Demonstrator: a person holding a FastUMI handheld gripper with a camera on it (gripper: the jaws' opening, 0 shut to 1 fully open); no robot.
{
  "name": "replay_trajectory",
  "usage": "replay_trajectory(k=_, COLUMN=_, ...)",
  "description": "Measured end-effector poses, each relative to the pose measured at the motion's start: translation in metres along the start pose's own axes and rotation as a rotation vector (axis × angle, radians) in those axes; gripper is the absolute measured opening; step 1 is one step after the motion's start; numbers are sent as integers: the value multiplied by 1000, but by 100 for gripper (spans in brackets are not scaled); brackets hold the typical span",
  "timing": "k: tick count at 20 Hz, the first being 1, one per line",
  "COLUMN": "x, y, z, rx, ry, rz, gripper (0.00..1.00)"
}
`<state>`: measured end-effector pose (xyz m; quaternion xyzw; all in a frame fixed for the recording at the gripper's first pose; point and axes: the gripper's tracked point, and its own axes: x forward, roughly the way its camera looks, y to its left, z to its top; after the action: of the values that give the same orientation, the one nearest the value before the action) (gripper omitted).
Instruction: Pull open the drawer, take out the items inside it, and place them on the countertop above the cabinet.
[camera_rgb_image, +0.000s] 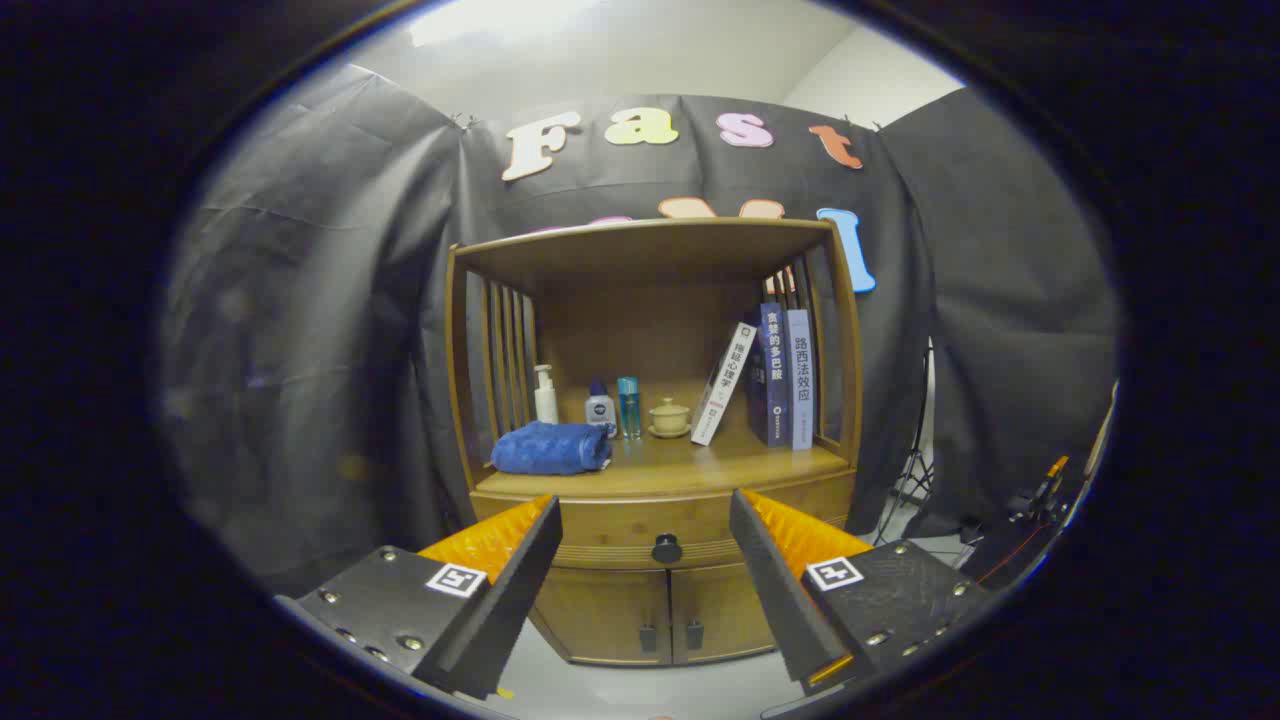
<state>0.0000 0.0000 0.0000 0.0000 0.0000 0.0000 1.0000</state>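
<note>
- We see the drawer (640, 520) closed, its dark knob (667, 548) dead ahead between our fingers, well beyond the tips.
- Our gripper (645, 540) hangs with fingers spread wide, holding nothing.
- Countertop (700, 470) above the drawer carries a folded blue towel (551, 447), a pump bottle (545, 394), two small bottles (613, 408), a lidded cup (669, 417) and three books (770, 378), one leaning.
- Two cabinet doors (650, 612) below.
- Pale floor (620, 685); tripod (912, 470) to the right.
</note>
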Motion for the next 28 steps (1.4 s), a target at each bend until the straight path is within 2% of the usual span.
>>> replay_trajectory(k=20, x=-5, y=11, z=9, rx=-17, ry=-18, rz=24, gripper=100)
replay_trajectory(k=28, x=5, y=15, z=-8, rx=-33, ry=9, rz=32, gripper=100)
